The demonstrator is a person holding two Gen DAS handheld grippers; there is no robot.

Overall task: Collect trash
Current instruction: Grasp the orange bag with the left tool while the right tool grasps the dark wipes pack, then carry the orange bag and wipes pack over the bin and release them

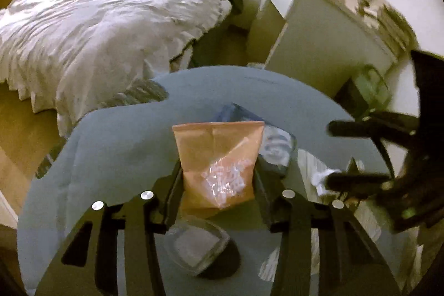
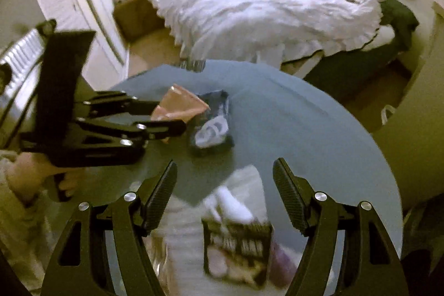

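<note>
1. Gripped between the left gripper's fingers, an orange snack bag sits at frame centre, above a round glass table.
2. Behind it lies a dark blue wrapper.
3. Right gripper gapes wide, holding nothing.
4. White rumpled bed fills upper left.

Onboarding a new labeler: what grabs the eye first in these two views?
The orange paper bag clamped in the left tool, held over the round blue table. Next, the dark blue wrapper lying on the table just beyond it, and the open, empty right tool above blurred litter. Behind, a rumpled white bed fills the room.
</note>
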